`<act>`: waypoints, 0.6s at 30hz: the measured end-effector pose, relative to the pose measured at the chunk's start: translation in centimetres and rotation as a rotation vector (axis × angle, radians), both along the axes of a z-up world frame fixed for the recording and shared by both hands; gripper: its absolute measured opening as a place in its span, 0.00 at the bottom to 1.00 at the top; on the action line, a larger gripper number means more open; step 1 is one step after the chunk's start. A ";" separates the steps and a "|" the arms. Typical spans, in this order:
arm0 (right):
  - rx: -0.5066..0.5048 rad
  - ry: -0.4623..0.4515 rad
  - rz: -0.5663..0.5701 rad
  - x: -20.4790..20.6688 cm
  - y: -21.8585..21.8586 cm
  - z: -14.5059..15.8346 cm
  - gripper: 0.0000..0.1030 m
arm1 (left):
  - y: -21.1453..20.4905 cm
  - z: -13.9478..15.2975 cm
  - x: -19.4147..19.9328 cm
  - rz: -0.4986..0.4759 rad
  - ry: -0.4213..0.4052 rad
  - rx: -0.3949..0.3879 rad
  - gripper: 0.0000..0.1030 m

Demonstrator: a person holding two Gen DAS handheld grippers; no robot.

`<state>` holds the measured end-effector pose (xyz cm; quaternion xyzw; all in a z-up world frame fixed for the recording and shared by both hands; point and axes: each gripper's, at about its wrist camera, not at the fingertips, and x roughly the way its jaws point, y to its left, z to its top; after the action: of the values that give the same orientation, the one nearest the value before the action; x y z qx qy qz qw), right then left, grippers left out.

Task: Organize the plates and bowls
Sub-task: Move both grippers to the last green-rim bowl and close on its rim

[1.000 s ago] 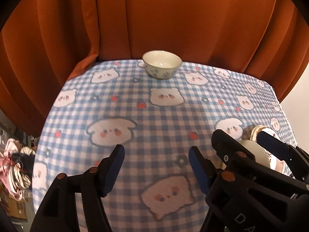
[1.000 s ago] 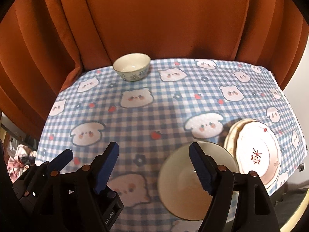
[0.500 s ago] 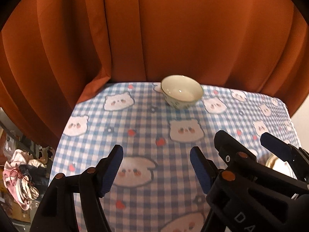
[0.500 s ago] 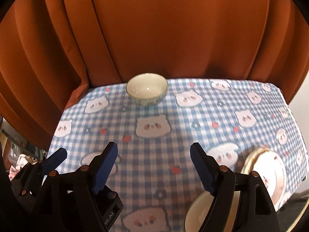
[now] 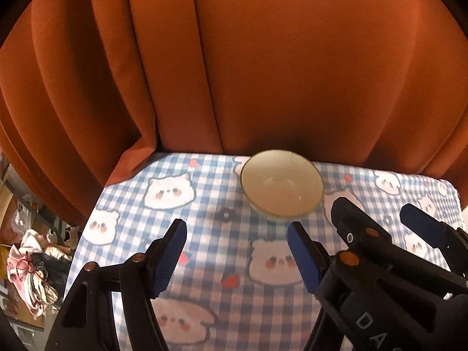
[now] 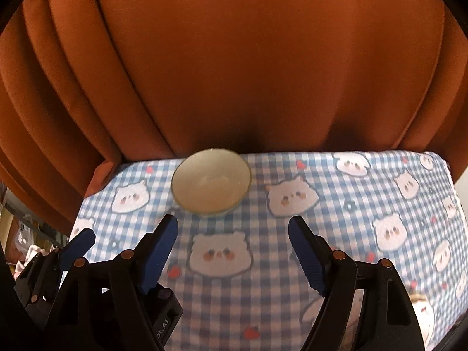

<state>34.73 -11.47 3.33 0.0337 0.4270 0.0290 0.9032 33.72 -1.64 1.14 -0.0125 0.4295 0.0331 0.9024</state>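
Both claws, left claw (image 5: 237,251) and right claw (image 6: 232,253), spread and empty, have closed in on the small bowl (image 5: 282,182) by the curtain (image 5: 263,58); pickup looks next.

A bowl (image 5: 282,182) stands on the surface (image 5: 204,204) at its far edge, upright, just in front of the curtain (image 5: 263,58) that hangs behind the whole surface. A cloth (image 6: 351,204) covers the surface. The left claw (image 5: 237,251) and the right claw (image 6: 232,248) sit side by side over the near part of the surface, the left one on the left, both apart from the bowl and with nothing between their jaws. The bowl lies beyond the left claw's right finger and beyond the right claw's left finger. At the near right corner a plate (image 6: 424,313) rests on the surface. Past the left edge, lower down, lies a heap of clutter (image 5: 32,269).
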 end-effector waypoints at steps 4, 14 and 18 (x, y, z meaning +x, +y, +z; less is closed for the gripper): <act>0.007 0.005 0.017 2.5 -0.5 -1.0 0.79 | -0.5 -0.8 2.1 0.021 0.010 0.013 0.71; 0.026 0.026 0.019 8.0 -0.7 -4.4 0.79 | -0.9 -3.7 7.3 0.055 0.024 0.050 0.64; 0.015 0.035 0.020 9.9 -0.5 -5.8 0.78 | -0.9 -5.3 8.9 0.069 0.034 0.043 0.59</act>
<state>44.61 -11.96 -2.52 0.0365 0.4427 0.0406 0.8950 42.66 -2.51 -4.14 -0.0076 0.4431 0.0736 0.8934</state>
